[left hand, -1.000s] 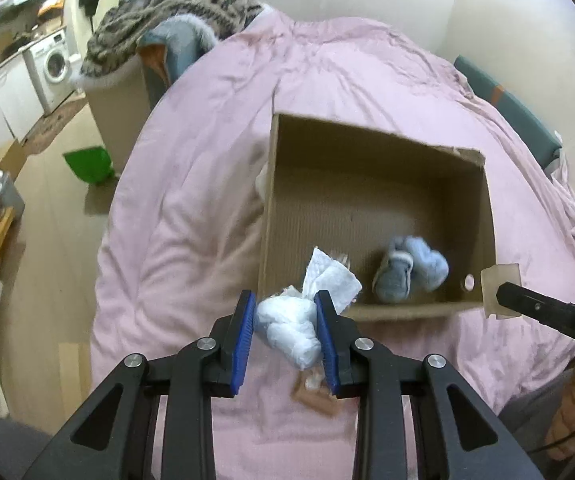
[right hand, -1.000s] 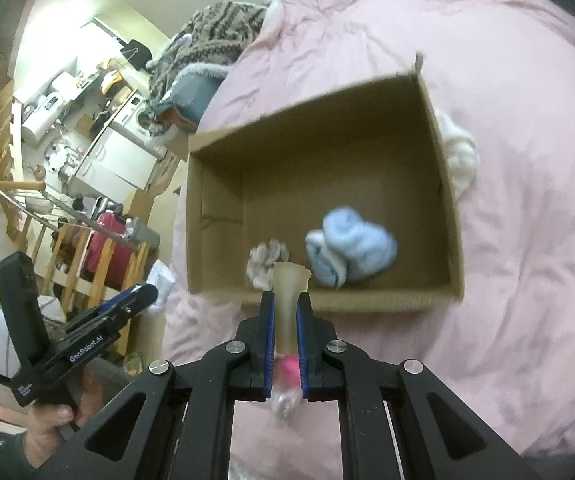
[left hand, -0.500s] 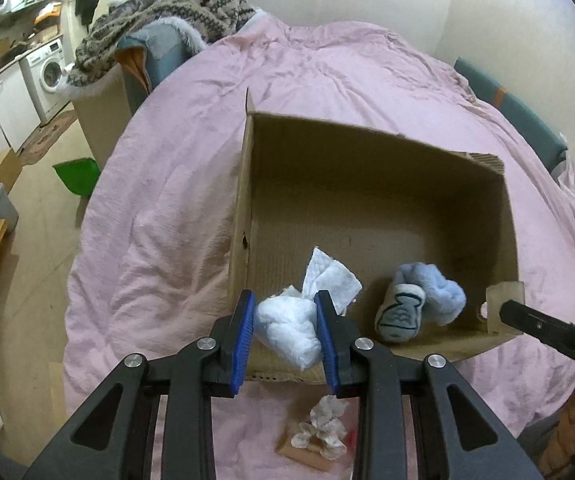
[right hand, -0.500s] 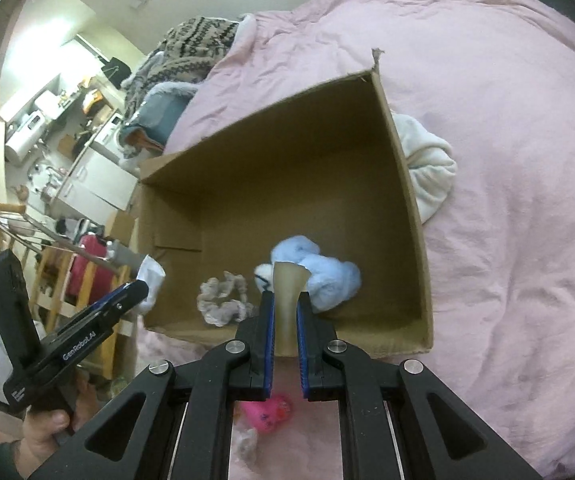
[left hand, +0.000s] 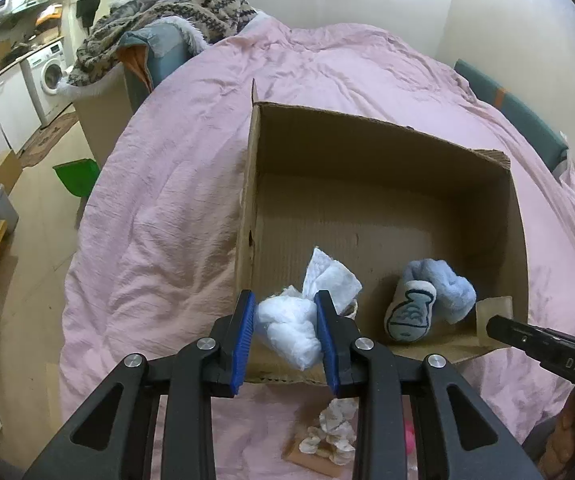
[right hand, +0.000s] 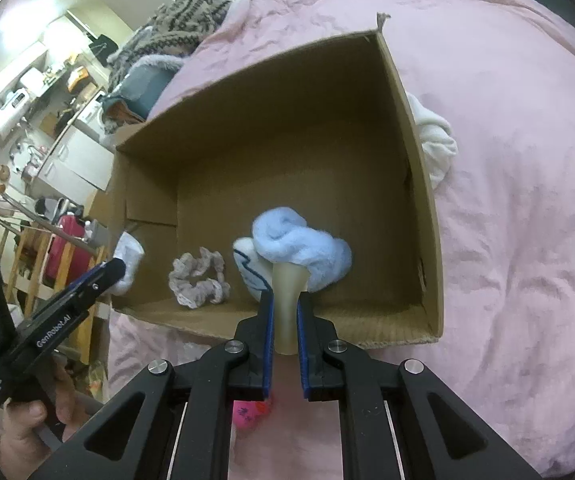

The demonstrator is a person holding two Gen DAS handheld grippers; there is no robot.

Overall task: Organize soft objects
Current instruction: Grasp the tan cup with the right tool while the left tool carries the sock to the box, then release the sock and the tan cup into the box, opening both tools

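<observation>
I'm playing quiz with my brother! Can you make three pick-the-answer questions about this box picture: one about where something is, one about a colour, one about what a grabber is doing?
1. Where is the frilly scrunchie?
A. inside the cardboard box
B. on the floor
C. on the washing machine

2. What colour is the bed cover?
A. green
B. pink
C. yellow

3. What is the left gripper doing?
A. hanging open, holding nothing
B. squeezing a white cloth bundle
C. holding a book

Answers: 1 A, it lies on the box floor. 2 B, pink all around the box. 3 B, its blue pads press the bundle.

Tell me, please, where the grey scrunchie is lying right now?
In the right wrist view the grey scrunchie lies on the floor of the cardboard box, near its front wall, just left of the blue sock.
</observation>
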